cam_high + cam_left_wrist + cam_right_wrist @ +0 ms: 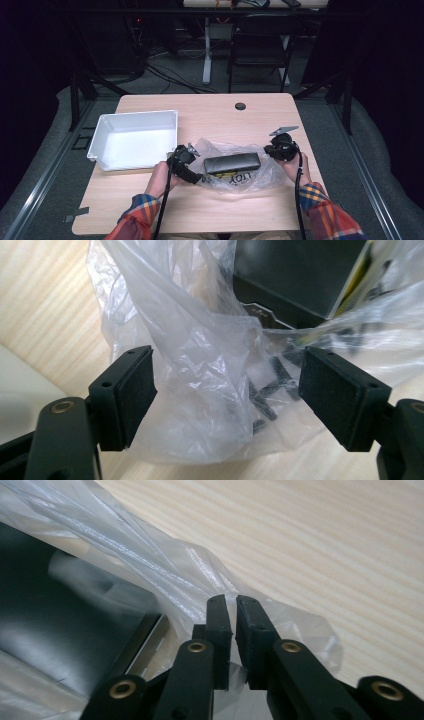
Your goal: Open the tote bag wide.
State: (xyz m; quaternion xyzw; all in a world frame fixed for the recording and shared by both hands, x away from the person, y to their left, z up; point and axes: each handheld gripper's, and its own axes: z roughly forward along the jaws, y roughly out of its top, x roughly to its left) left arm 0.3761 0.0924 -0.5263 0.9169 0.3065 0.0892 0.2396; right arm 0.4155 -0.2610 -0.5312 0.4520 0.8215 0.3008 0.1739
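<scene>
– Reading anything on that crinkled clear plastic bag (239,172)?
– Black and yellow print shows through, too garbled to read. It lies mid-worktop (210,107), holding a long black rectangular box (232,162).
– Grippers?
– Left gripper (227,390), low at the bag's left end, stands spread, plastic loose between. Right gripper (234,630), at the right end, pinches the bag's edge.
– Elsewhere?
– White plastic tray (134,120), far left.
</scene>
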